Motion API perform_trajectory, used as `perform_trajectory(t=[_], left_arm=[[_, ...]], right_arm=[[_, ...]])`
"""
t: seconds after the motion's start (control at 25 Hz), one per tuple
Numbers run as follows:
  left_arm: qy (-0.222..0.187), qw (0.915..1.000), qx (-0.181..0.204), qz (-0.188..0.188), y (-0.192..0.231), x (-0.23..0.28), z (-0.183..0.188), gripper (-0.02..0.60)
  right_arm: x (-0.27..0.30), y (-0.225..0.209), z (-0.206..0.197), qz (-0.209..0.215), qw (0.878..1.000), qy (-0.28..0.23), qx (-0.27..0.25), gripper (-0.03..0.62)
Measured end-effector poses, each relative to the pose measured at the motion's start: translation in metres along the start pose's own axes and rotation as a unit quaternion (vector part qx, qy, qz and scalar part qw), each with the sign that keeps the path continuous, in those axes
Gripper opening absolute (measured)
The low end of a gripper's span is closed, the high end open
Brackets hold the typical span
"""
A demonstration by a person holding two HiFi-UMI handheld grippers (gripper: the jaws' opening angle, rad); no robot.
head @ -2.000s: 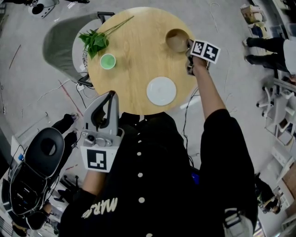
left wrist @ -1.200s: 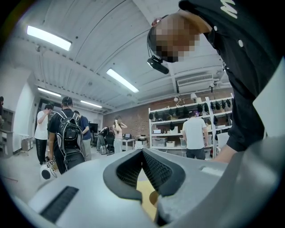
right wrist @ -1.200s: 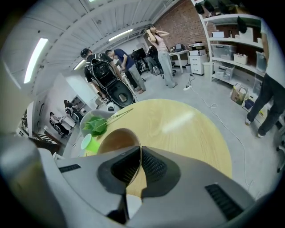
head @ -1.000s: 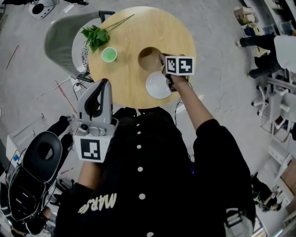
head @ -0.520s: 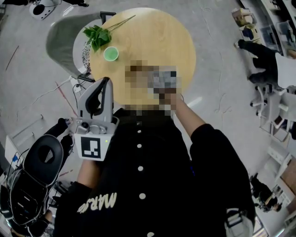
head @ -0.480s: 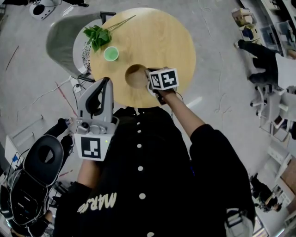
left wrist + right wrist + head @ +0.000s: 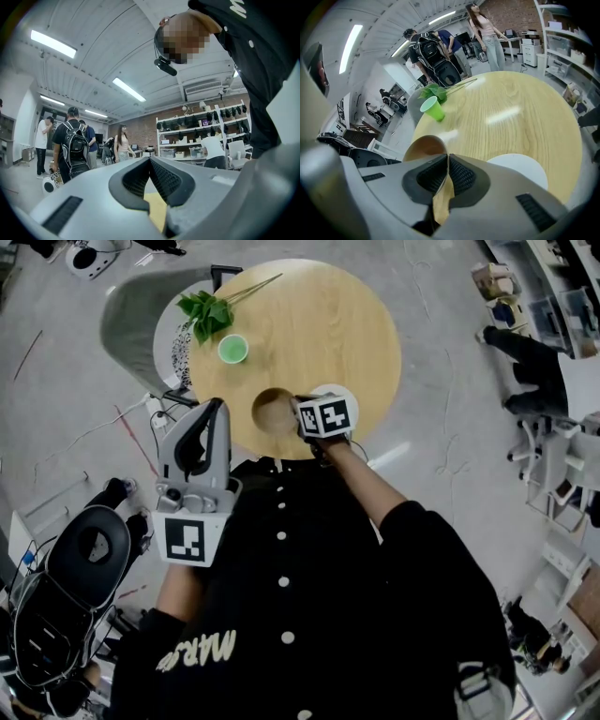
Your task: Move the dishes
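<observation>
A brown bowl [image 7: 274,412] hangs at the near edge of the round wooden table [image 7: 319,324]. My right gripper [image 7: 298,418] is shut on the bowl's rim; in the right gripper view the thin wall of the bowl [image 7: 425,146] runs between the pads of that gripper [image 7: 446,161]. A white plate [image 7: 349,397] lies just right of the bowl, partly hidden by the marker cube, and shows in the right gripper view too [image 7: 520,168]. My left gripper [image 7: 216,413] is held level off the table's near left side, shut with nothing in it [image 7: 150,164].
A green cup [image 7: 232,349] and a leafy sprig [image 7: 206,310] sit at the table's far left; the cup [image 7: 433,108] stands beyond the bowl. A grey chair [image 7: 127,320] is behind the table. Black equipment [image 7: 89,554] and cables lie on the floor at left. People stand nearby.
My right gripper has carried the bowl from the table's far right across to the near edge, left of the white plate. The left gripper has stayed put.
</observation>
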State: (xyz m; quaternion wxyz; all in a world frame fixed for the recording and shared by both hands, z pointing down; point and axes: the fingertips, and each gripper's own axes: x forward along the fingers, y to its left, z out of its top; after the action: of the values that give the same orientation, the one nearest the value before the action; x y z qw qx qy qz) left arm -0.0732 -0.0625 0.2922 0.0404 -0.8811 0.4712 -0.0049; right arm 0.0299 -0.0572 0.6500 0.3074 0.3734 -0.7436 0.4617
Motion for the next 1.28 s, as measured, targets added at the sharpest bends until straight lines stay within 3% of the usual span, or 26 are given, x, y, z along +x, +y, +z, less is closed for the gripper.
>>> perform_trajectory(t=[0.2,0.48,1.28], left_arm=[[0.009,0.9999,-0.002,-0.006,0.021,0.013,-0.008,0.003],[0.012,0.9999,0.000,-0.003,0.001,-0.004,-0.007,0.003],[0.013,0.9999,0.000,-0.001,-0.006,-0.015,-0.005,0.003]], right_arm=[[0.020,-0.005,0.013,-0.011,1.000,0.003,0.008,0.018],[0.015,-0.005,-0.012,-0.016,1.000,-0.004,0.008,0.019],[0.015,-0.005,-0.024,-0.037,0.999,-0.023,-0.011,0.021]])
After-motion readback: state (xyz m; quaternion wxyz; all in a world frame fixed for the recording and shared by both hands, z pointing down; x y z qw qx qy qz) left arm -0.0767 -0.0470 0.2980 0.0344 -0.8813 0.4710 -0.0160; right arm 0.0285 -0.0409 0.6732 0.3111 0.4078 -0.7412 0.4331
